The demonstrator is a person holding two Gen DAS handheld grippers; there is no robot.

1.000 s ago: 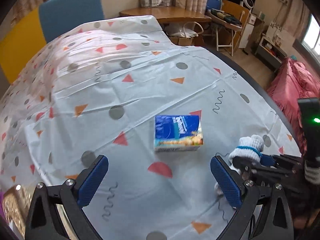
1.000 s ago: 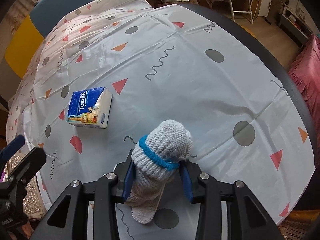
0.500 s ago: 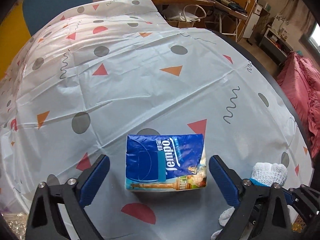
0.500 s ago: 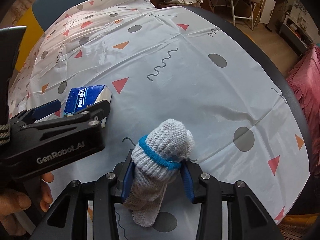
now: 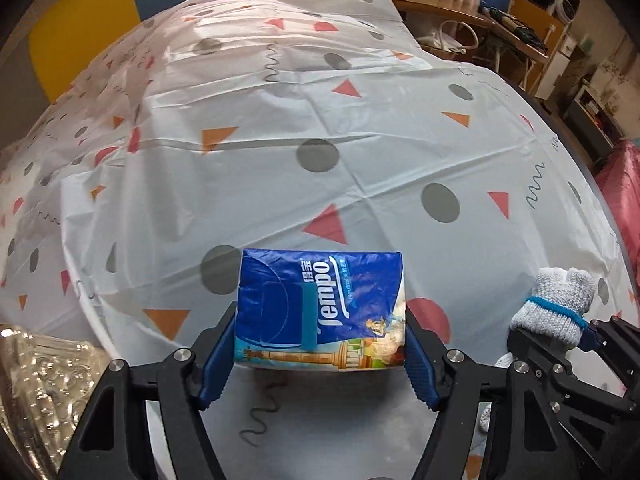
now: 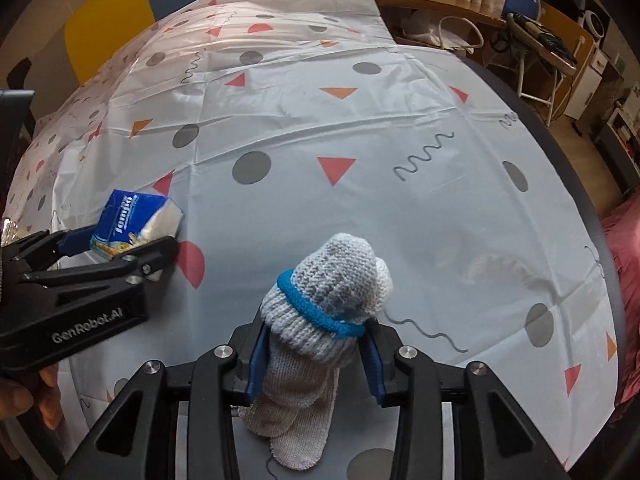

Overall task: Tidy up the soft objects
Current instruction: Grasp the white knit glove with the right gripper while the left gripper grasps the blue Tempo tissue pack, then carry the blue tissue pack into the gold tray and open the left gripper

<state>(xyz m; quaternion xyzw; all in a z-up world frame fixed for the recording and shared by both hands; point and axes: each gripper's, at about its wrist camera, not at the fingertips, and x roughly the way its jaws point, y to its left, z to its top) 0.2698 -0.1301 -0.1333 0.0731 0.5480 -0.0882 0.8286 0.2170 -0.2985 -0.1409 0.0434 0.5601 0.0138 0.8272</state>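
Observation:
A blue Tempo tissue pack [image 5: 320, 312] sits between the blue pads of my left gripper [image 5: 320, 356], which is shut on its two sides at table level. The pack also shows in the right wrist view [image 6: 132, 224], held by the left gripper [image 6: 120, 252]. My right gripper [image 6: 316, 356] is shut on a rolled grey knitted sock with a blue band [image 6: 328, 296]; the sock's loose end hangs below the fingers. In the left wrist view the sock [image 5: 556, 308] and right gripper [image 5: 560, 344] are at the right, beside the pack.
The round table carries a white cloth with triangles, dots and squiggles [image 6: 360, 128]. A shiny gold embossed object [image 5: 36, 392] lies at the near left. Blue and yellow chair backs [image 5: 120, 8] stand behind the table; a desk and shelves [image 6: 560, 40] at back right.
My left gripper moved forward to the tissue pack and closed on it; a second ago it was open and well short of it. My right gripper still holds the sock.

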